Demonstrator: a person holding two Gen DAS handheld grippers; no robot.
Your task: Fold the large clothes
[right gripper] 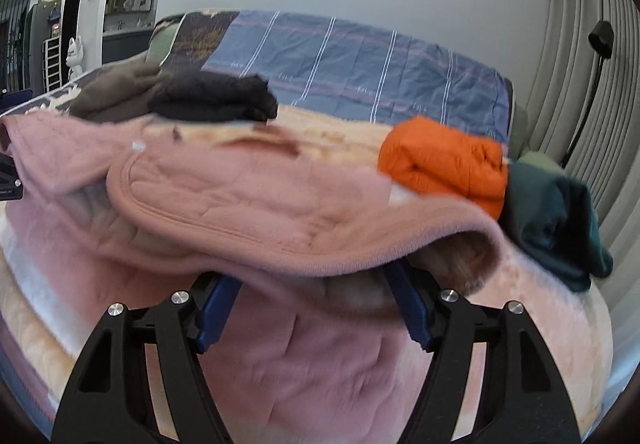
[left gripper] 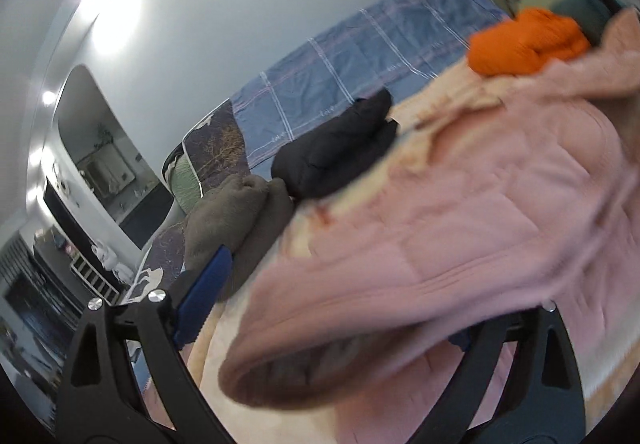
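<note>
Your left gripper [left gripper: 320, 308] has its fingers spread wide, the blue pad on one side bare and in plain view, the other buried under the pink jacket [left gripper: 460, 204]. A cuffed opening of the jacket droops down between the two fingers, but whether anything is actually pinched there, you can't tell from this view; the cloth is blurred.

Over on your right gripper [right gripper: 316, 304], same story: fingers set wide, both blue pads [right gripper: 218, 308] poking up under a hemmed edge of the jacket, which drapes across them. The fold lies over the tips rather than clamped between them.

The jacket itself sprawls across the peach blanket [right gripper: 332, 128] on the bed, filling the near half of it. Its rounded stitched flap runs left to right just above your right fingers.

Look at the edges: a black folded garment [right gripper: 212, 98] and a brown one [right gripper: 116, 92] sit at the far left, touching each other. An orange bundle [right gripper: 444, 164] and a dark green one [right gripper: 556, 220] crowd the far right corner, the green one right at the blanket's edge. Between those two pairs, a strip of blanket lies open beyond the jacket, backed by the blue plaid cover [right gripper: 360, 64].
</note>
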